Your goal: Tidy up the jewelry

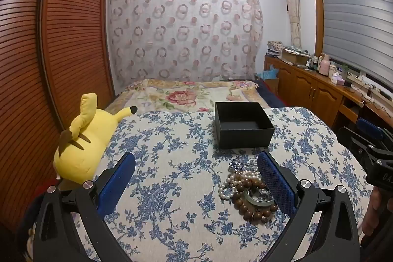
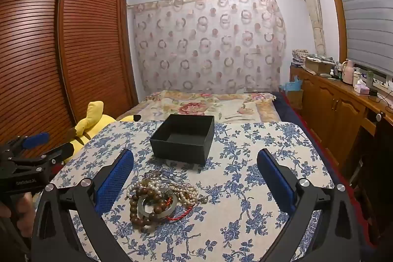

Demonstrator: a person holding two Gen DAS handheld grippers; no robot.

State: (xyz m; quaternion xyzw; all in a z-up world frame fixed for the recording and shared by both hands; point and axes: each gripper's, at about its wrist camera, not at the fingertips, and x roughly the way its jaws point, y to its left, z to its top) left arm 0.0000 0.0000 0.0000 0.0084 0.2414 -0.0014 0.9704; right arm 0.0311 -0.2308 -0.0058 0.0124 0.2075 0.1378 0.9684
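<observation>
The left gripper (image 1: 196, 178) and right gripper (image 2: 195, 176) both hover spread wide and empty, flanking a tangled heap of bead and pearl bracelets (image 2: 157, 198) on the floral tabletop (image 2: 245, 188). The open black box (image 2: 183, 136) waits just behind, likely to receive them.

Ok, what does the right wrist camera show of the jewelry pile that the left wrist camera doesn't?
Right wrist only: a red cord at the pile's near edge, the whole grey-green bangle, and the left gripper at the picture's left.

Left wrist only: the right gripper at the picture's right; here the left gripper's own finger covers part of the pile.

Both: the open black box, empty, beyond the pile; pearl strands, brown wooden beads, the floral cloth, the yellow plush toy. Both grippers open.
</observation>
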